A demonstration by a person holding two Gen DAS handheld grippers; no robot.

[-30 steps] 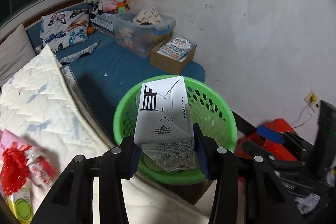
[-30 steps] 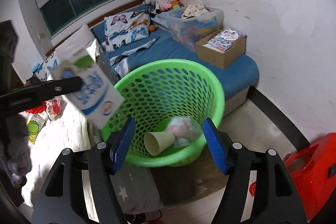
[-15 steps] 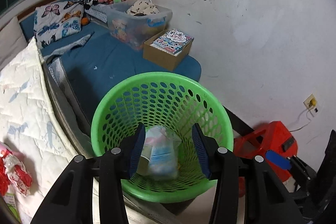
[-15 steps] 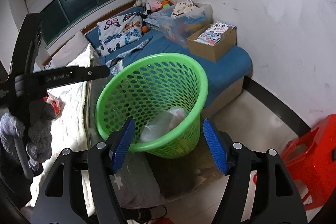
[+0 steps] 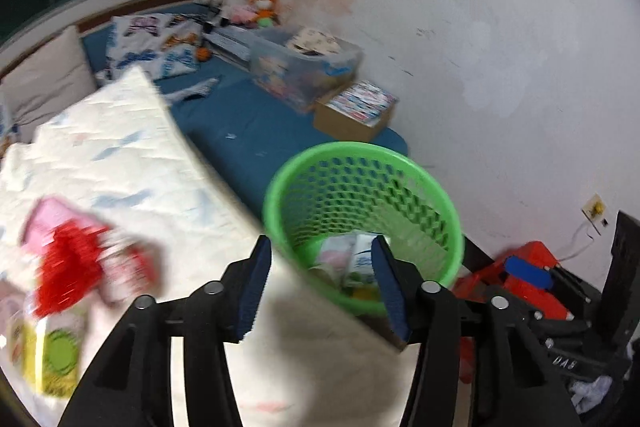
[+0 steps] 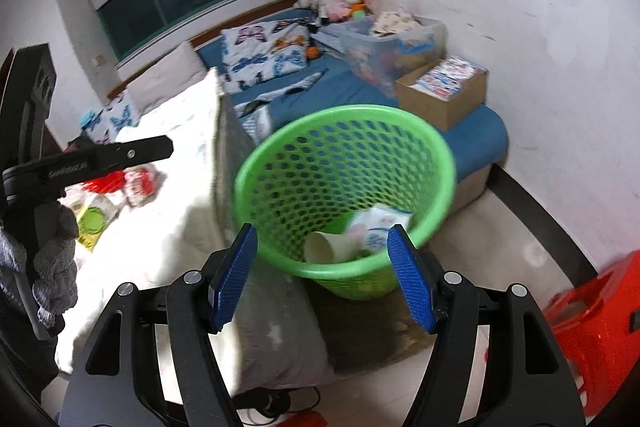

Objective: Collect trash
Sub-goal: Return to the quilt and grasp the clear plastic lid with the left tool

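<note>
The carton (image 6: pixel 380 225) lies in the green basket (image 6: pixel 344 115) beside a cup (image 6: pixel 320 247), while your left gripper (image 5: pixel 322 287), jaws just widened, and right gripper (image 6: pixel 322 275) both stand apart, empty.

White quilt (image 5: pixel 100 163), butterfly pillow (image 6: pixel 264 55), cardboard box (image 6: pixel 444 99), red stool (image 6: pixel 596 327)

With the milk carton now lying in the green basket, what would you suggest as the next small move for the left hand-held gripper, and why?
Probably swing the left hand-held gripper over the white quilt toward the red wrapper. Its jaws have just been opening and hold nothing, the milk carton lies in the basket, and wrappers remain on the quilt.
</note>
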